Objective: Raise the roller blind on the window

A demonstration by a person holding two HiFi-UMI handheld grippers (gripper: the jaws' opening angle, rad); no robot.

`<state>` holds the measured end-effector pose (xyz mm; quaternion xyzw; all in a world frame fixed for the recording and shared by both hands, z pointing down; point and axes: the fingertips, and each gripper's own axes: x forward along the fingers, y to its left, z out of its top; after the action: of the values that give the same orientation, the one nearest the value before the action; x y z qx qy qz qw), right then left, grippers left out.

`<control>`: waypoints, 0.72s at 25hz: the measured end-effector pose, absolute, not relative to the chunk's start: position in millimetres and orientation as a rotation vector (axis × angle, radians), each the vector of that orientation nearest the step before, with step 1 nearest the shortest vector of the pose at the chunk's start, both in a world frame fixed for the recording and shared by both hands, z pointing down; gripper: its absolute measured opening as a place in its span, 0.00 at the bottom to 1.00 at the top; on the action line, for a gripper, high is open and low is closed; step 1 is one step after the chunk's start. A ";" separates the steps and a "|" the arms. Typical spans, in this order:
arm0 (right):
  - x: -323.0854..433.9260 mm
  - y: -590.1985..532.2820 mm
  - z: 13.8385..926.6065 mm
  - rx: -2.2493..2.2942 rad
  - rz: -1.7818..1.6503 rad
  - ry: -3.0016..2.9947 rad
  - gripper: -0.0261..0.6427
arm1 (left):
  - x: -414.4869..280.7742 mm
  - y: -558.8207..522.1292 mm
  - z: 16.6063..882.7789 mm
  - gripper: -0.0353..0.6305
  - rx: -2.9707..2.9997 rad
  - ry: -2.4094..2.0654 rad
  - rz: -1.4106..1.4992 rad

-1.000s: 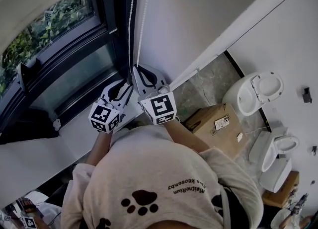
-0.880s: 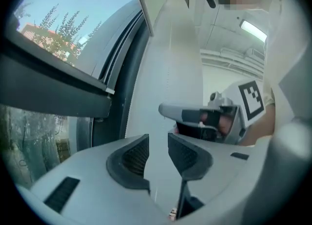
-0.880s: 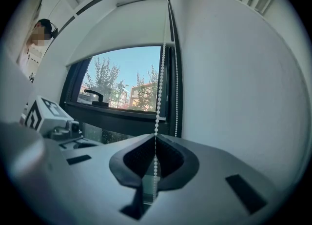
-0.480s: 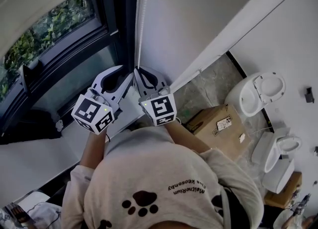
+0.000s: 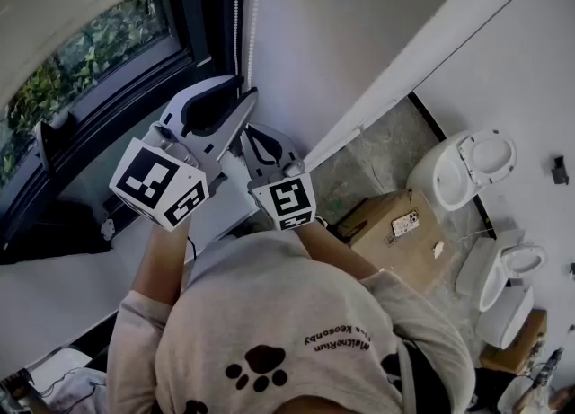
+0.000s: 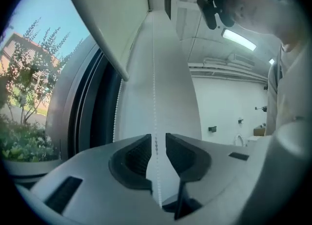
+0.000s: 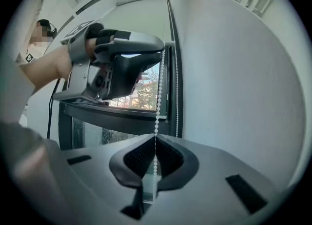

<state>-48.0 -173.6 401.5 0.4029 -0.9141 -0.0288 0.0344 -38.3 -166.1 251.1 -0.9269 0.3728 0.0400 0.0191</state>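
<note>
Shirt (image 5: 296, 331) back shows a black paw print and a line of small upside-down lettering, too small to read. The label on a cardboard box (image 5: 386, 233) is also unreadable. Left gripper (image 6: 157, 140), higher than the right, has just been closing its jaws. They stand slightly apart around the bead chain (image 6: 154, 92), not pinching it. Right gripper (image 7: 155, 146) is pressed together on the same chain. The blind (image 6: 107, 14) covers the top of the window (image 5: 108, 53), left of the chain.
</note>
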 end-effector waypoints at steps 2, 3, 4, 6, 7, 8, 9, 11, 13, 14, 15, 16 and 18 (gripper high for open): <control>-49.1 -172.9 401.5 1.237 -0.090 -2.813 0.06 | -36.3 -168.8 237.8 0.20 -2.852 1.145 0.118; -49.8 -172.8 401.6 1.236 -0.092 -2.814 0.06 | -35.8 -170.7 232.7 0.20 -2.837 1.143 0.110; -50.5 -172.7 401.7 1.234 -0.095 -2.813 0.06 | -35.6 -172.7 228.4 0.20 -2.824 1.141 0.104; -51.2 -172.3 402.0 1.231 -0.104 -2.810 0.06 | -35.3 -175.6 220.1 0.19 -2.810 1.134 0.114; -51.4 -172.1 401.9 1.230 -0.107 -2.809 0.06 | -35.1 -176.3 216.2 0.19 -2.809 1.127 0.124; -51.5 -171.9 401.8 1.229 -0.109 -2.809 0.06 | -34.8 -177.0 213.0 0.18 -2.811 1.119 0.129; -51.7 -171.8 401.6 1.229 -0.111 -2.809 0.06 | -34.5 -177.6 210.8 0.16 -2.814 1.111 0.127; -52.5 -171.2 401.2 1.225 -0.115 -2.810 0.06 | -34.1 -178.2 208.2 0.10 -2.811 1.098 0.107; -53.7 -170.6 401.1 1.219 -0.119 -2.811 0.06 | -33.5 -177.8 208.0 0.08 -2.793 1.089 0.074; -54.3 -170.6 401.2 1.217 -0.122 -2.812 0.06 | -33.0 -177.4 208.4 0.07 -2.790 1.083 0.063; -54.8 -170.8 401.4 1.216 -0.125 -2.812 0.06 | -32.7 -177.1 208.9 0.07 -2.798 1.075 0.063; -55.1 -171.1 401.6 1.216 -0.127 -2.811 0.06 | -32.7 -177.1 209.3 0.07 -2.815 1.068 0.073; -55.2 -171.9 402.5 1.219 -0.125 -2.809 0.06 | -34.7 -177.8 210.3 0.06 -2.848 1.064 0.104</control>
<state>-55.2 -171.9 402.5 0.3975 -0.9159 -0.0408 0.0386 -34.7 -177.8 210.3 -0.9351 0.3493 0.0342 0.0495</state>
